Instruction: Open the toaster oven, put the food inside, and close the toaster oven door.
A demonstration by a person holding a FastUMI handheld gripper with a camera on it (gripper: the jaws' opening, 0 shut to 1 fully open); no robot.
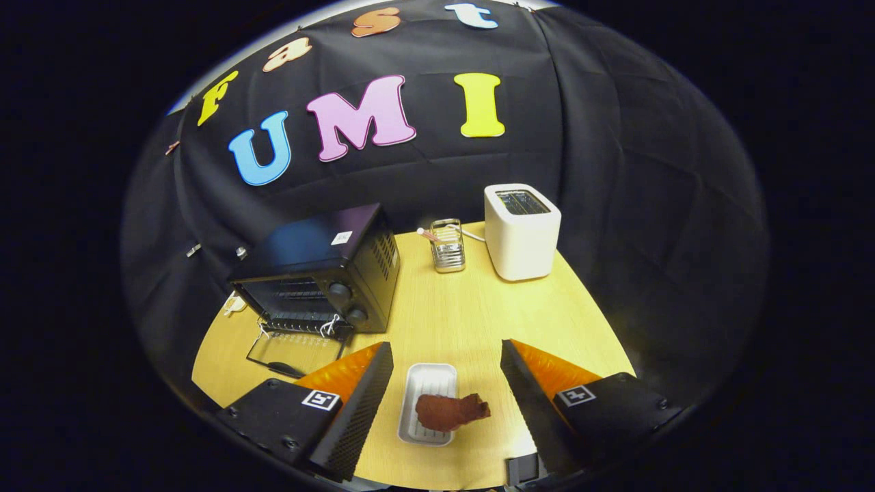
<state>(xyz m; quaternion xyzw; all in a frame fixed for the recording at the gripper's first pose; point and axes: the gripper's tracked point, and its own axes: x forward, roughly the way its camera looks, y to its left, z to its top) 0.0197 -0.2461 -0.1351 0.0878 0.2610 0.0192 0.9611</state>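
Standing already open: the black toaster oven (318, 273), its glass door (295, 352) lying flat on the table in front of the cavity, wire rack showing inside. So, judging by this, first step done; loading the food and shutting the door remaining.

Holding nothing: the gripper (446, 372), fingers spread wide apart and hovering above the small white tray (428, 383). Lying between those fingers, on the near end of the tray and overhanging its rim on the side away from the toaster oven: the reddish-brown piece of food (450, 411), looking like a cut of meat. Not yet touching either finger, as far as can be told.

Sitting well away from the toaster oven, near the table's far edge: a white pop-up toaster (521, 232), with a small metal rack (448, 244) between the two appliances.

Supporting everything: a round light wooden table (472, 314), otherwise bare. Hanging behind it as the booth's wall: black cloth (615, 171).
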